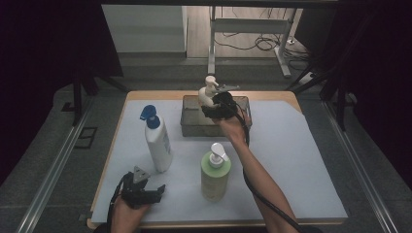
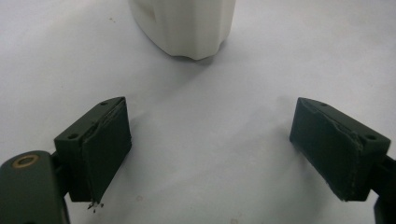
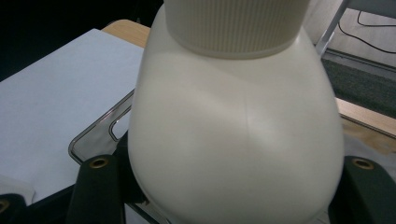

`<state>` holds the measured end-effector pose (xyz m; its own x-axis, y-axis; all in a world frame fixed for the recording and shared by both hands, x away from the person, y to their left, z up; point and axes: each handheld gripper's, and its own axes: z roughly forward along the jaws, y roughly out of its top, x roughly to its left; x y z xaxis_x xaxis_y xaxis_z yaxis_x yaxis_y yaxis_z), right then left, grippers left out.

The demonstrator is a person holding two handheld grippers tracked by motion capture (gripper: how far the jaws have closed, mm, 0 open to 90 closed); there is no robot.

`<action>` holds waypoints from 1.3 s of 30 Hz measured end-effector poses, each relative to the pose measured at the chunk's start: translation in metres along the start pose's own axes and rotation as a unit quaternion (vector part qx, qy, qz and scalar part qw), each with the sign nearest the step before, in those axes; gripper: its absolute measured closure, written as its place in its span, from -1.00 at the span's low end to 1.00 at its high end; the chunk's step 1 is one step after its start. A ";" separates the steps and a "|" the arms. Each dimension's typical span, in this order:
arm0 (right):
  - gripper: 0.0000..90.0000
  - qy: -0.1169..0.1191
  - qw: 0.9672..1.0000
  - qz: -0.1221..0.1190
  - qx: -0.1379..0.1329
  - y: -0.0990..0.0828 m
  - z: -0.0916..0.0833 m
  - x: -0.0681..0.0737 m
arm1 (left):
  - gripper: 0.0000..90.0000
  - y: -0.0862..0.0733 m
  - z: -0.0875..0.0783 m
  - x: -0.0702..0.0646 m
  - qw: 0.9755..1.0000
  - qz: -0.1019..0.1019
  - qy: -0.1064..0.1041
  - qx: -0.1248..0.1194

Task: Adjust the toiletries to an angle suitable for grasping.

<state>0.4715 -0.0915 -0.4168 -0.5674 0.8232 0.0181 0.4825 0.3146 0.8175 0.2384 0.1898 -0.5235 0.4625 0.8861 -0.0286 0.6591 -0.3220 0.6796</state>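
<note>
A cream pump bottle (image 1: 208, 92) hangs over the clear grey bin (image 1: 192, 126) at the back middle of the table, with my right gripper (image 1: 218, 108) shut on its rounded body. In the right gripper view the bottle (image 3: 233, 116) bulges between both jaws, and the bin's rim (image 3: 93, 133) lies just below it. My left gripper (image 1: 158, 190) rests near the front left edge, open and holding nothing. Its jaws (image 2: 210, 149) stand wide apart over the white sheet, facing the base of a white bottle (image 2: 187, 23).
The white bottle with a blue pump (image 1: 158, 141) stands left of centre, and a green bottle with a white pump (image 1: 215, 174) stands front centre. A white sheet (image 1: 291, 160) covers the wooden table. A desk frame (image 1: 252, 29) and cables lie on the floor beyond.
</note>
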 end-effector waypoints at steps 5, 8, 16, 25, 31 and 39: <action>-0.22 -0.002 1.000 0.003 -0.001 -0.001 0.000 0.001 | -0.73 0.000 0.000 0.000 1.000 0.000 0.000 0.000; -0.26 0.008 1.000 0.023 0.009 0.000 0.002 -0.002 | -0.73 0.000 0.000 0.000 1.000 0.000 0.000 0.000; -0.27 0.017 1.000 0.016 0.014 -0.002 0.000 -0.004 | -0.73 0.000 0.000 0.000 1.000 0.000 0.000 0.000; -0.27 0.015 1.000 -0.001 0.025 -0.004 -0.010 -0.004 | -0.73 0.000 0.000 0.000 1.000 0.000 -0.001 0.000; -0.24 0.020 1.000 -0.001 0.024 -0.005 -0.019 -0.006 | -0.73 0.000 0.000 0.000 1.000 0.000 -0.001 0.000; -0.10 0.030 0.999 -0.016 0.030 -0.012 -0.037 -0.010 | -0.73 0.000 0.000 0.000 1.000 0.000 0.000 0.000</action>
<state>0.4465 -0.1208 -0.4050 -0.6217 0.7828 0.0285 0.5013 0.3697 0.7823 0.2385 0.1898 -0.5236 0.4626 0.8861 -0.0295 0.6589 -0.3214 0.6801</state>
